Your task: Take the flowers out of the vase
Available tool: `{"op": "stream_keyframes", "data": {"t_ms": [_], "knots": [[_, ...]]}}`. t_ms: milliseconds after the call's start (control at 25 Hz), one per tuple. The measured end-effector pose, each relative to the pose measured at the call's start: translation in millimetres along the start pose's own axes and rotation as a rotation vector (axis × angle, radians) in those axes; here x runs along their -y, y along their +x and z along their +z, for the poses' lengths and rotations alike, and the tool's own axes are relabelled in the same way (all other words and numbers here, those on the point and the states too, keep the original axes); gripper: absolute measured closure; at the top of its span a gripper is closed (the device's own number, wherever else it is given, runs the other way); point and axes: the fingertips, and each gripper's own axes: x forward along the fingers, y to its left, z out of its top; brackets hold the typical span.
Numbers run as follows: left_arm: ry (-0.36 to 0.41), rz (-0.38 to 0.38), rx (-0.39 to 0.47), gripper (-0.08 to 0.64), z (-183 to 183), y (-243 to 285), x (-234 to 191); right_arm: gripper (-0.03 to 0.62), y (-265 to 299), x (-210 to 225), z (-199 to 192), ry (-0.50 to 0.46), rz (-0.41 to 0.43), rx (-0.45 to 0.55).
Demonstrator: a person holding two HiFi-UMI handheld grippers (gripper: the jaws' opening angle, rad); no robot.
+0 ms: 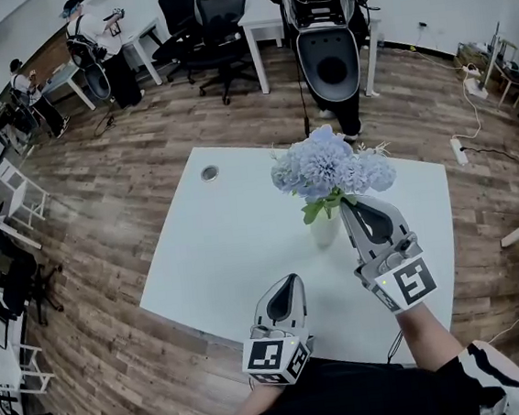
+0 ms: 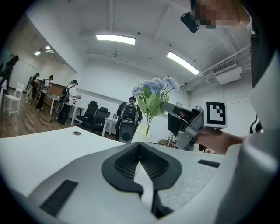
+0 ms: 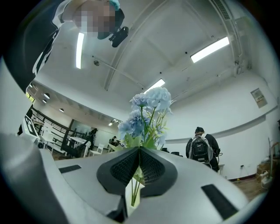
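Head view: we see a white rectangular bench point(image 1: 226, 242) on a wood-plank floor. A small pale translucent vase point(image 1: 325, 230) stands on it at about 3 o'clock from the bench's middle. A bunch of pale blue flowers with green leaves point(image 1: 329, 169) rises from the vase. Our right gripper point(image 1: 343, 202) reaches in from 5 o'clock, its tips at the stems just above the vase's mouth. Our left gripper point(image 1: 291, 279) hovers over the bench's near edge at 7 o'clock from the vase, well apart from it.

Left gripper view: the left gripper point(image 2: 140, 144) is clenched, its 2 jaws meeting at the tips with nothing between them. At 12 o'clock beyond it stand the flowers point(image 2: 153, 87) in the vase point(image 2: 141, 134), with the right gripper point(image 2: 164, 105) at the stems from 3 o'clock.

Right gripper view: the right gripper point(image 3: 140, 149) is clenched on the flowers point(image 3: 146, 109). Thin green stems point(image 3: 133, 190) run down through the slot between its 2 jaws, and the blooms sit at 12 o'clock above the tips.
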Motion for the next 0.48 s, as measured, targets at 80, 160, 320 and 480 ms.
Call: {"op": "stream_keyframes", "data": {"t_ms": [80, 160, 320, 480], "knots": [[-0.004, 0.0, 0.001, 0.558, 3, 1, -1, 0.574, 3, 2, 6, -0.001, -0.007, 0.011], [-0.005, -0.001, 0.003, 0.558, 3, 1, -3, 0.574, 5, 3, 10, 0.001, -0.013, 0.023], [-0.004, -0.004, 0.008, 0.558, 1, -1, -4, 0.574, 3, 1, 17, -0.011, -0.022, 0.047], [-0.005, -0.003, 0.011, 0.558, 0, -3, -2, 0.574, 1, 2, 27, -0.021, -0.029, 0.07]]}}
